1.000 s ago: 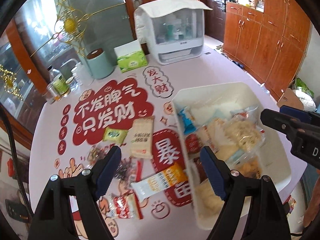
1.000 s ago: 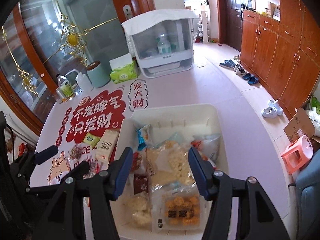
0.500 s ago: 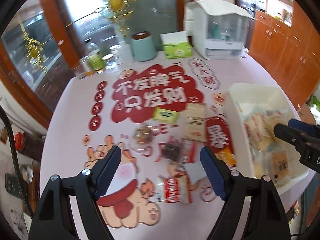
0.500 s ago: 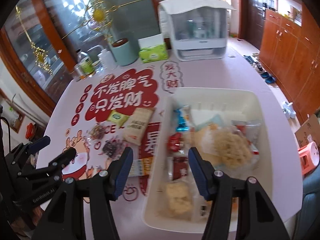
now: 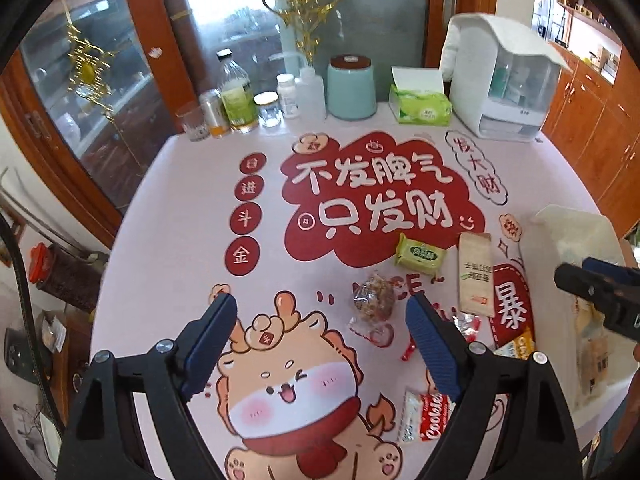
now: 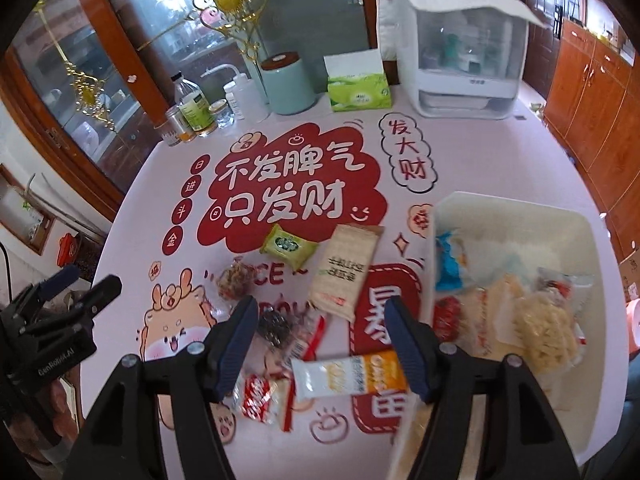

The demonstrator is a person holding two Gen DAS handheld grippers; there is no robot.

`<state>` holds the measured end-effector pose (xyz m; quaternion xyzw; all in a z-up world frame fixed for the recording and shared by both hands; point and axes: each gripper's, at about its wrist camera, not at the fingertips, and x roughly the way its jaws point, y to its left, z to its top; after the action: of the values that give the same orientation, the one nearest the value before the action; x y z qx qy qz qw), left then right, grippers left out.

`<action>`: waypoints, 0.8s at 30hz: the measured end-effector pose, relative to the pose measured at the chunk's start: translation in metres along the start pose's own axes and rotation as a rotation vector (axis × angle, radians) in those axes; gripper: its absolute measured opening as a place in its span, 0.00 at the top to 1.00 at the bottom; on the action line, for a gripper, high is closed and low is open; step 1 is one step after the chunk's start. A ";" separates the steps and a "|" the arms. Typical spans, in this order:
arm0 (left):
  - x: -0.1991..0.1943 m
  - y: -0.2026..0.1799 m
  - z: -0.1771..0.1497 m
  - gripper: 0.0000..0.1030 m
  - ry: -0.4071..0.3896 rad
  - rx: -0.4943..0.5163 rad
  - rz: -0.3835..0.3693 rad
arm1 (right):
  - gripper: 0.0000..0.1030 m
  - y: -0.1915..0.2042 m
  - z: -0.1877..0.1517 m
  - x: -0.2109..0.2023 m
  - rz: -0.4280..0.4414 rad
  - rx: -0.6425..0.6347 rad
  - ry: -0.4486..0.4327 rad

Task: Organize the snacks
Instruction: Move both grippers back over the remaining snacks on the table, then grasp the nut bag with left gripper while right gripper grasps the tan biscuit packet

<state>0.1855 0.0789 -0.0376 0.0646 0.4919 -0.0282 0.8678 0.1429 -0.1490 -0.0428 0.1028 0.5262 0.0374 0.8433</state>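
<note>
Right wrist: bin [image 6: 516, 216] contents visible | left wrist: bin blurred | both tongs [image 5: 320, 330] [image 6: 318, 330] released

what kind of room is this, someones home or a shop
Most likely a home dining or kitchen area: wooden cupboards along the wall, a glass cabinet, and a table with a tissue box and a covered dish rack.

Glossy plastic snack wrappers [image 6: 347, 375] on a smooth printed tablecloth [image 5: 168, 216]; matt white plastic bin [image 6: 516, 216]; ribbed blue jaws
</note>
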 end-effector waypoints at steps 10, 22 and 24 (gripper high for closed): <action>0.100 -0.020 -0.002 0.17 0.147 0.064 -0.066 | 0.35 -0.005 0.026 0.088 -0.081 0.090 0.122; 0.163 -0.038 -0.009 0.17 0.238 0.073 -0.114 | 0.35 -0.021 0.021 0.162 -0.140 0.148 0.244; 0.168 -0.038 -0.009 0.17 0.245 0.068 -0.116 | 0.35 -0.022 0.020 0.168 -0.146 0.152 0.250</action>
<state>0.2602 0.0446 -0.1889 0.0683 0.5957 -0.0871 0.7955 0.2345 -0.1448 -0.1865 0.1223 0.6344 -0.0511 0.7616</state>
